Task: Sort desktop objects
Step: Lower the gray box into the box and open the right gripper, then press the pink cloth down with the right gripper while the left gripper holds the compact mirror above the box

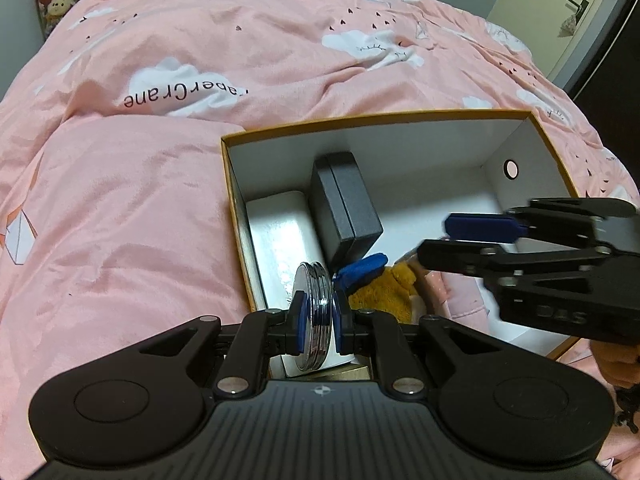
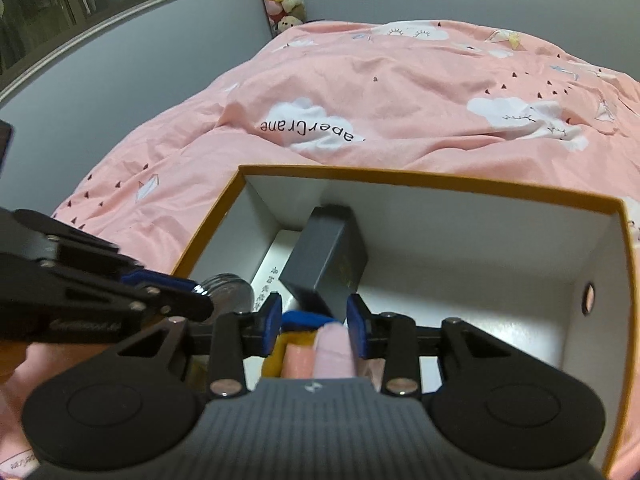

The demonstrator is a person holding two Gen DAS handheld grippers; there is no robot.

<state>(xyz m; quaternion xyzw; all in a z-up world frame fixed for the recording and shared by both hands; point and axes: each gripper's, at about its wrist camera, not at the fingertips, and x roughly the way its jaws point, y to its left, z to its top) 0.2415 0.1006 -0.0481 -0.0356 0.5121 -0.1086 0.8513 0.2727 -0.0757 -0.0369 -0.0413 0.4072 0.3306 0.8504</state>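
The left gripper [image 1: 318,312] is clamping a round chrome tin [image 1: 314,316] on edge between its blue pads, jaws nearly closed on it, and is holding it over the near left corner of the open box [image 1: 360,118]. The left wrist view is showing this grip plainly; the right wrist view is catching only a sliver of the tin [image 2: 228,286] behind the left gripper's fingers, coming in from the left.

The right gripper [image 2: 314,320] is standing partly open above the near part of the box [image 2: 400,184]. A plush toy [image 2: 316,350], yellow, pink and blue, is lying under and between its pads, but whether they are pressing on it cannot be told. From the left wrist view the toy [image 1: 384,284] is showing as yellow fur with a blue piece, low in the box, with the right gripper [image 1: 448,240] hovering over it from the right.

Inside, a black case [image 1: 346,204] is leaning on a white box [image 1: 280,236] along the left wall. The right half of the floor [image 2: 460,312] is lying bare, up to the end wall with its round hole [image 2: 588,296]. The box is sitting on a pink bedspread [image 1: 160,200] that is rising on all sides of the orange rim.
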